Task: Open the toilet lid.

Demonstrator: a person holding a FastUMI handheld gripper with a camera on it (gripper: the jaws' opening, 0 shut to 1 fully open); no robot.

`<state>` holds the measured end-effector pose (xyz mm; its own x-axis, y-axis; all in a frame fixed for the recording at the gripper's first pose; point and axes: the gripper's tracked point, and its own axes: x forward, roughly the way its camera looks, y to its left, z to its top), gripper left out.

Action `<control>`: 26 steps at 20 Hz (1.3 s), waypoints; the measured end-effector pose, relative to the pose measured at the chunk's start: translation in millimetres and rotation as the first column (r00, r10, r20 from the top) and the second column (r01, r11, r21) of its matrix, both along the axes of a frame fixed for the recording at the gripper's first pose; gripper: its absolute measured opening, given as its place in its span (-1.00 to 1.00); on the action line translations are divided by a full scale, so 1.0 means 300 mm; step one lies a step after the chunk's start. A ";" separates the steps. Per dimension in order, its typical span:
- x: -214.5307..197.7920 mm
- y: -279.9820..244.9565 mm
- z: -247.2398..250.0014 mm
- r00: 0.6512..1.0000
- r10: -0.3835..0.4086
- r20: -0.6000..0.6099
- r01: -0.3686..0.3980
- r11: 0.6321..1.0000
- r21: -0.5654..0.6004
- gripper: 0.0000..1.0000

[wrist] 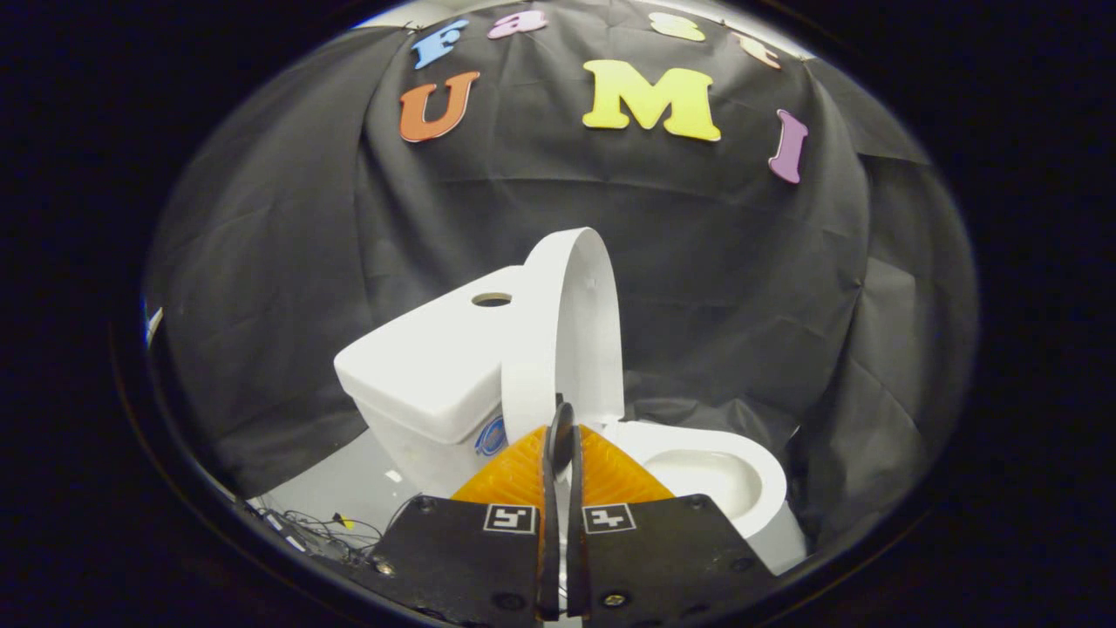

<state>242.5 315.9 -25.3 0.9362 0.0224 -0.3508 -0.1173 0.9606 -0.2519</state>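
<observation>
Gripper view, toilet lid (571, 323) upright, gripper (561, 436) closed

Nothing readable — the toilet tank's (427, 375) blue label (491, 436) is illegible.

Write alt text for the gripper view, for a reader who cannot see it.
A white toilet's lid stands raised upright against the tank, leaving the seat and bowl open. The gripper sits just in front of the lid's lower edge, its fingers nearly closed with only a thin gap. Black cloth hangs behind the toilet.
</observation>
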 end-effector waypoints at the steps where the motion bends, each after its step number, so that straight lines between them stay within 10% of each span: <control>1: -0.001 0.004 -0.002 1.000 0.007 -0.002 -0.007 1.000 -0.005 -0.87; 11: -0.006 -0.004 -0.006 1.000 0.001 -0.008 -0.001 0.998 -0.055 -0.82; 19: -0.103 -0.132 -0.003 0.996 0.016 -0.092 -0.004 0.992 0.125 0.56; 26: -0.224 -0.270 0.049 0.998 0.037 -0.055 -0.026 0.982 0.185 0.72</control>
